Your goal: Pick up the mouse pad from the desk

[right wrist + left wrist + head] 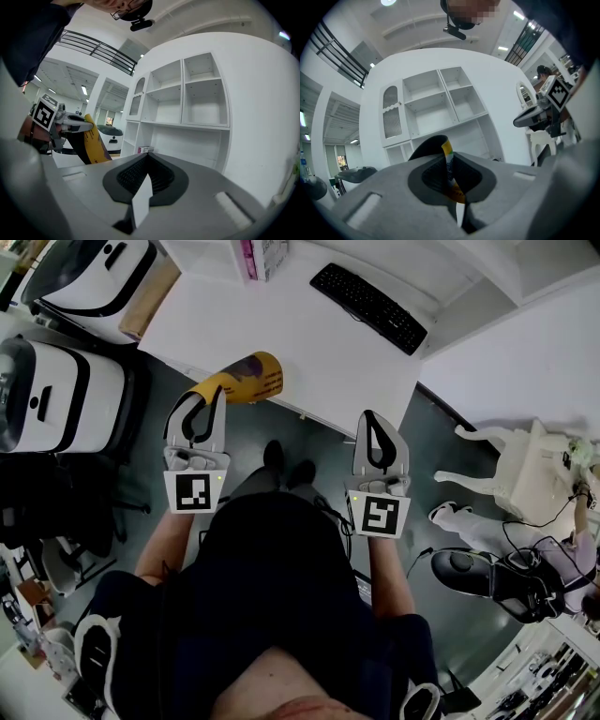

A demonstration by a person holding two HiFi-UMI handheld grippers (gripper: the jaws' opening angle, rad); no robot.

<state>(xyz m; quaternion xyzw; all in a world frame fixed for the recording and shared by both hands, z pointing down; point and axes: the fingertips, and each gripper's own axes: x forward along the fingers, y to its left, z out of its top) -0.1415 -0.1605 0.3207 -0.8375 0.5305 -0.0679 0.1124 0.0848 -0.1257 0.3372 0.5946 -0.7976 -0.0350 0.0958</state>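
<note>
Head view: pad (246,379) clamped by one edge in left gripper (208,401), jaws closed tight on it. Curled, with yellow printed face and black backing. Long axis running from the jaw tips forward and to the right, across the near edge of bench (309,352). Appears lifted off the surface; contact with that edge not decidable from above.

Left gripper view: thin edge of pad (450,165) upright between the pressed jaws, black backing arching above them. Right gripper (533,116) off to the right.

Right gripper view: jaws together, nothing between. Pad (96,141) to the left, drooping from left gripper (86,124), free end in air, resting on nothing visible.

Head view again: right gripper (372,423) well apart from pad, to its right, short of the bench edge. Keyboard (368,306) far back on bench.

Judgement: pick essentially done, left hand alone. Left far nearer; right not needed. Next move probably a plain hold or a further lift. Risks: floppy free end catching the bench edge, thin edge sliding out of the pinch.
</note>
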